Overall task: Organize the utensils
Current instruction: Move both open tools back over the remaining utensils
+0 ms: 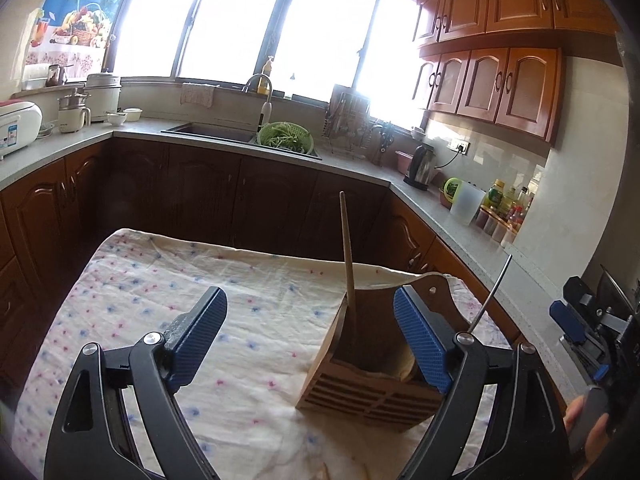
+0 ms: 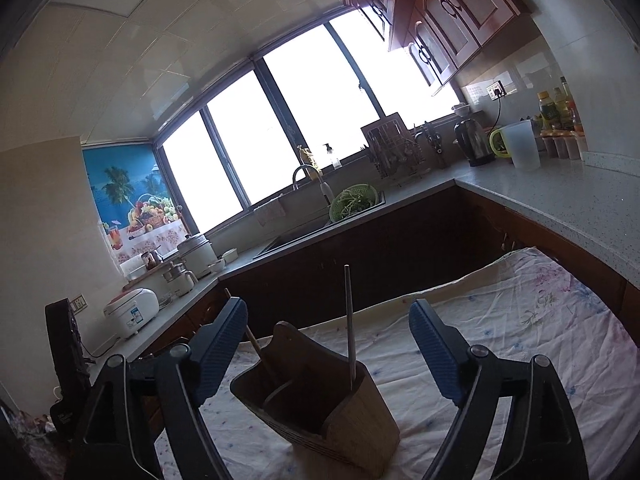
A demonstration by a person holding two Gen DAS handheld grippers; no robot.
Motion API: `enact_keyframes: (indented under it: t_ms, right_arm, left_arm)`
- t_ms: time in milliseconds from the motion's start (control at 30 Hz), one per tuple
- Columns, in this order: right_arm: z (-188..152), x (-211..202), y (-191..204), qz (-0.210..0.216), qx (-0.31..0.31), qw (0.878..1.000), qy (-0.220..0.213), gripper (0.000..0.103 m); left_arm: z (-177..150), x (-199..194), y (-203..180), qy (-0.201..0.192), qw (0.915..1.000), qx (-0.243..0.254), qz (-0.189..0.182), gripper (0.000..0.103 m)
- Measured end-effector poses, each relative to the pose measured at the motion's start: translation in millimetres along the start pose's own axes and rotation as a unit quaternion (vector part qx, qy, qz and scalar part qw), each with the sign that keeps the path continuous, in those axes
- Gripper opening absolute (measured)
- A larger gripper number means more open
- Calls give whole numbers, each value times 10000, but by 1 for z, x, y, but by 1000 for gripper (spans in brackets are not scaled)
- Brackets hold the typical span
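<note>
A wooden utensil holder (image 1: 368,380) stands on the floral tablecloth (image 1: 160,300). A wooden utensil handle (image 1: 347,256) stands in its left compartment and a thin metal utensil (image 1: 490,294) rises at its right side. My left gripper (image 1: 310,344) is open and empty, its right finger just in front of the holder. In the right wrist view the holder (image 2: 320,408) sits between my open, empty right gripper's (image 2: 328,352) fingers, with the metal utensil (image 2: 349,320) and wooden handle (image 2: 260,352) standing in it. The right gripper also shows at the left view's right edge (image 1: 576,328).
Dark cabinets (image 1: 240,192) and a grey counter (image 1: 460,224) ring the table. A sink with a green colander (image 1: 285,135), a kettle (image 1: 422,162), a plastic jug (image 1: 466,202) and several bottles (image 1: 508,204) stand on the counter.
</note>
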State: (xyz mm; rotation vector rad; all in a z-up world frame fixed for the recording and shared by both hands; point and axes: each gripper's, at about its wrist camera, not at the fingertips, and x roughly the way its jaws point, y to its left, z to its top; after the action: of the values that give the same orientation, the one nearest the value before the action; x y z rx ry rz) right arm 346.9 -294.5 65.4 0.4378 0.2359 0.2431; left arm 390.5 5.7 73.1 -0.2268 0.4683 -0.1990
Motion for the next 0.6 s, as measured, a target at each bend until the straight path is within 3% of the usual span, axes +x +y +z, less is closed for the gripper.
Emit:
enact_keyframes:
  t_ms: [333, 600]
  right_arm:
    - [-23, -64, 15, 290, -211, 9985, 422, 90]
    - [-48, -128, 12, 48, -198, 9981, 582, 90]
  left_arm:
    - [-42, -62, 17, 354, 9990, -267, 42, 88]
    - [-89, -108, 18, 679, 9972, -310, 52, 88]
